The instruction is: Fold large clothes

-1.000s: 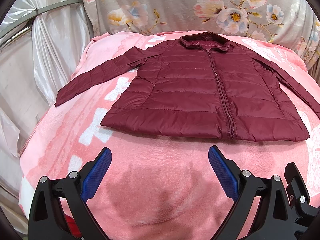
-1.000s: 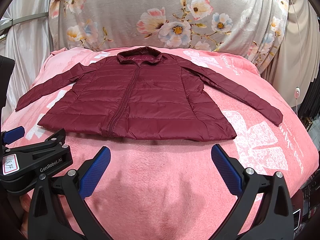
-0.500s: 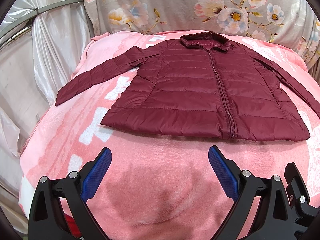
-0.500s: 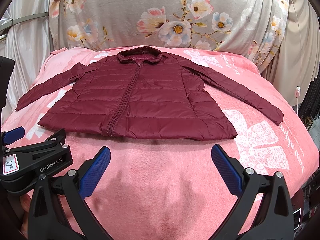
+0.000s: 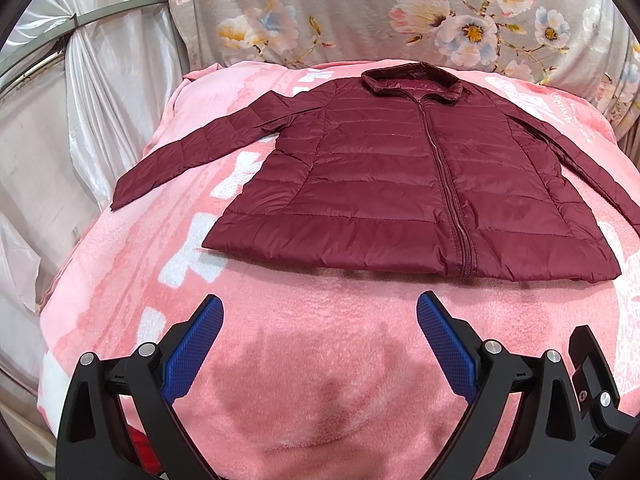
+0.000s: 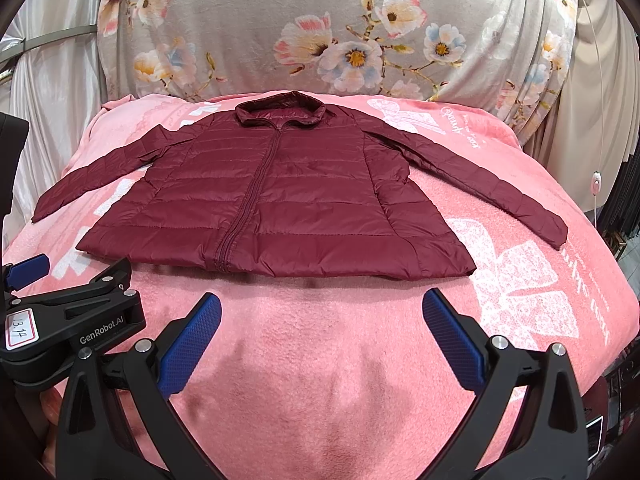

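Lying flat and zipped on a pink blanket [image 5: 304, 340], a maroon jacket [image 5: 392, 184] has its collar toward a floral curtain [image 5: 360, 8] and its hem toward both claws. Each sleeve spreads outward from the jacket's body. The left claw [image 5: 320, 306] hovers just short of the hem, released, blue pads [image 5: 192, 354] wide apart and gripping nothing. The right claw [image 6: 321, 304] hovers likewise near the hem, released, touching nothing.
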